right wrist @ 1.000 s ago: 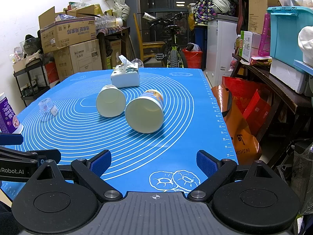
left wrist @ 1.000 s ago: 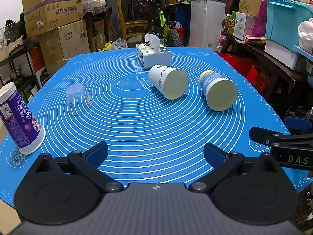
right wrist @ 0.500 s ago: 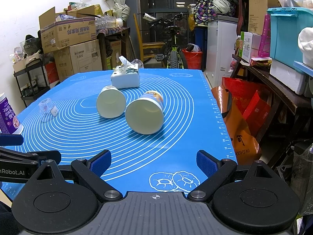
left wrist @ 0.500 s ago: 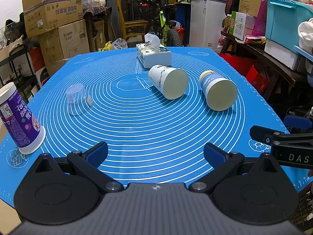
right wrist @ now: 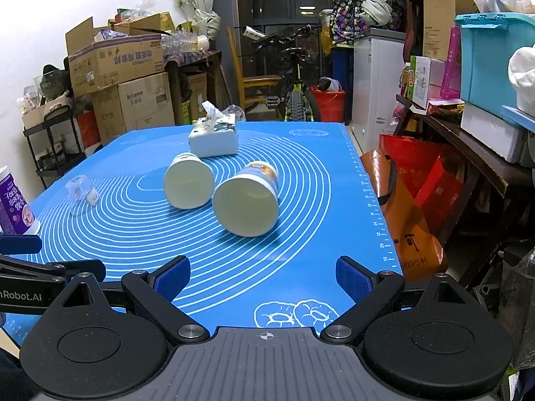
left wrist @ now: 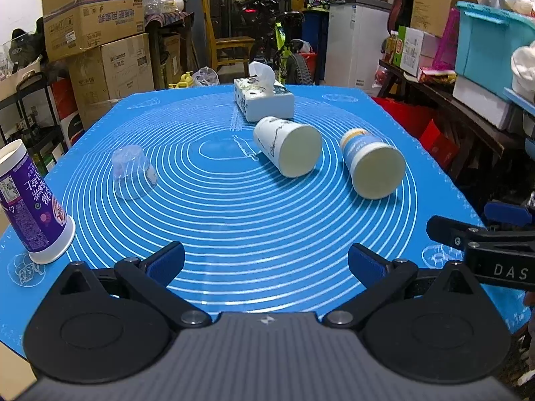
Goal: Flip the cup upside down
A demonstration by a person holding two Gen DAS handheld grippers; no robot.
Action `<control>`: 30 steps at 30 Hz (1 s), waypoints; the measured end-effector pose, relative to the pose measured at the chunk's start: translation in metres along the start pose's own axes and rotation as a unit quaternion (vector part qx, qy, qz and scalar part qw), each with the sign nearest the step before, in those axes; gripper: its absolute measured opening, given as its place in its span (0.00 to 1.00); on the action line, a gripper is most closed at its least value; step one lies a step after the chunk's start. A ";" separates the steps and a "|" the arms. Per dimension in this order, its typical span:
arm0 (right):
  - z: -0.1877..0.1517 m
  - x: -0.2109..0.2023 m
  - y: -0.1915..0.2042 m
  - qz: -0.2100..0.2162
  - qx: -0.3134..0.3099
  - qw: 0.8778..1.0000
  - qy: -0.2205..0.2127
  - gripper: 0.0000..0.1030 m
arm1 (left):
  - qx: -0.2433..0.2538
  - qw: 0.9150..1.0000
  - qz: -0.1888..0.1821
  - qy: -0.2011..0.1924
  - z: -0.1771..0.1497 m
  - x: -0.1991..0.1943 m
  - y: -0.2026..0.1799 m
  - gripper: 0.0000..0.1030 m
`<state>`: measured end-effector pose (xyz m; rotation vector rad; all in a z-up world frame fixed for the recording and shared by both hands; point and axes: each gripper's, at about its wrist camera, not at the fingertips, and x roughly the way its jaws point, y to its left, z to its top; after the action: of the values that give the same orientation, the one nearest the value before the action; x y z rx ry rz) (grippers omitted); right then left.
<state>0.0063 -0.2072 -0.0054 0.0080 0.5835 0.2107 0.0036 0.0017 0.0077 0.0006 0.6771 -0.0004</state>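
Note:
Two paper cups lie on their sides on the blue mat [left wrist: 234,220], mouths toward me: a white one [left wrist: 287,150] [right wrist: 189,185] and a blue-and-orange one [left wrist: 371,168] [right wrist: 247,205]. A clear plastic cup [left wrist: 132,175] [right wrist: 78,193] stands upside down at the left. A purple cup [left wrist: 31,204] [right wrist: 13,205] stands upside down at the near left edge. My left gripper [left wrist: 265,259] is open and empty over the mat's near edge. My right gripper [right wrist: 262,277] is open and empty, short of the blue-and-orange cup.
A tissue box [left wrist: 264,102] [right wrist: 214,138] stands at the back of the mat behind the white cup. The right gripper's arm [left wrist: 485,250] shows at the right of the left view. Boxes, a bicycle and shelves surround the table.

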 end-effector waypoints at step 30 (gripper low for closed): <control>0.062 0.061 -0.059 -0.033 0.048 0.997 -0.051 0.91 | -0.036 0.998 0.046 0.021 0.114 0.159 -0.029 0.96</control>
<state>0.1015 -0.2492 0.0093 0.0916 0.4903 0.1179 0.1984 -0.0276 -0.0033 -0.0370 0.7181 0.1131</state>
